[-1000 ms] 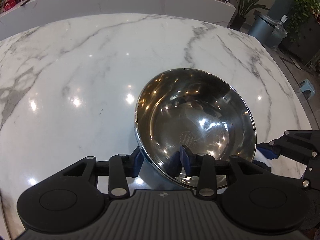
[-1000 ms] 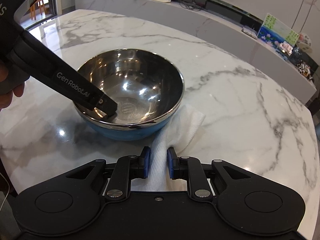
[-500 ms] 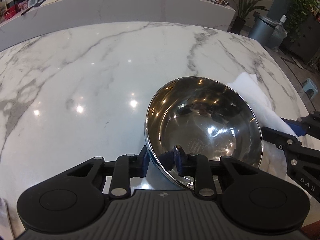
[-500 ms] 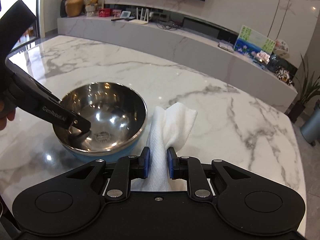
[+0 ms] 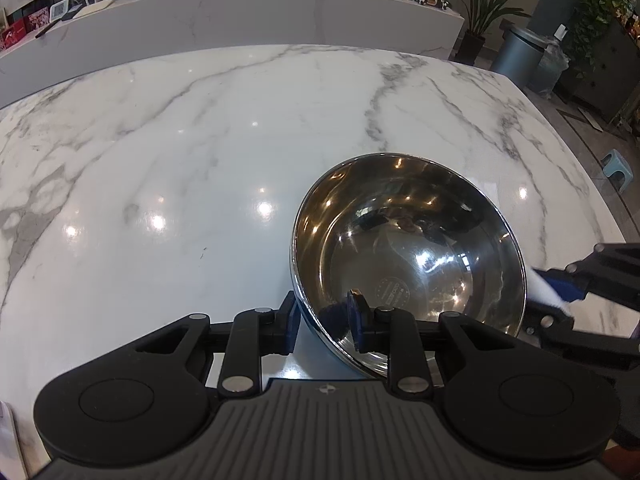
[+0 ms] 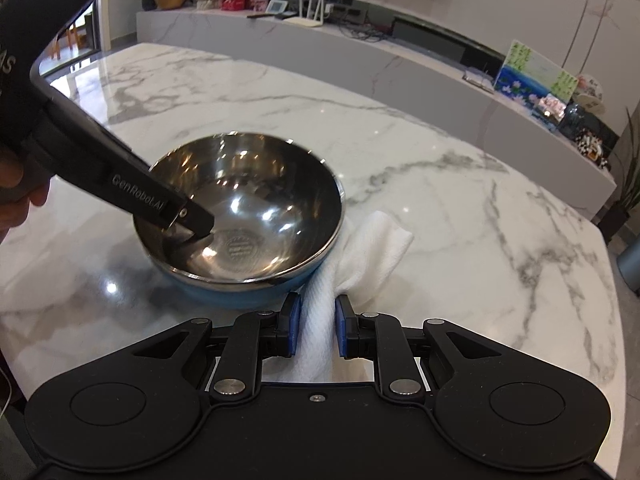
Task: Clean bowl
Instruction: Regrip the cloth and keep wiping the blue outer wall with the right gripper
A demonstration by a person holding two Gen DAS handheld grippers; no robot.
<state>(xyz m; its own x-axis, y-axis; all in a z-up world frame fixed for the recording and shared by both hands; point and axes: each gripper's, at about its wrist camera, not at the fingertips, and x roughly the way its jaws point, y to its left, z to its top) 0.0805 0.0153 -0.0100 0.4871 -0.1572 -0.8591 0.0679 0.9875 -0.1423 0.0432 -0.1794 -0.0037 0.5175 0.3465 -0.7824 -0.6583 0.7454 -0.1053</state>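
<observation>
A steel bowl (image 5: 408,256) with a blue outside (image 6: 240,216) is tilted above the marble table. My left gripper (image 5: 324,320) is shut on its near rim, one finger inside and one outside. It also shows in the right wrist view (image 6: 188,220). My right gripper (image 6: 316,328) is shut on a white cloth (image 6: 360,256), held just right of the bowl and touching its outer wall. In the left wrist view the right gripper (image 5: 560,292) and a bit of cloth (image 5: 540,288) show at the bowl's right.
The marble table (image 5: 200,160) spreads left of and beyond the bowl. Its right edge (image 6: 608,280) drops to the floor. A long counter (image 6: 400,60) with small items stands behind. A bin (image 5: 516,56) and plants stand at the far right.
The right gripper with the cloth moved back against the bowl's side after being held higher. The bowl stays tilted in the left gripper and shifted slightly.
</observation>
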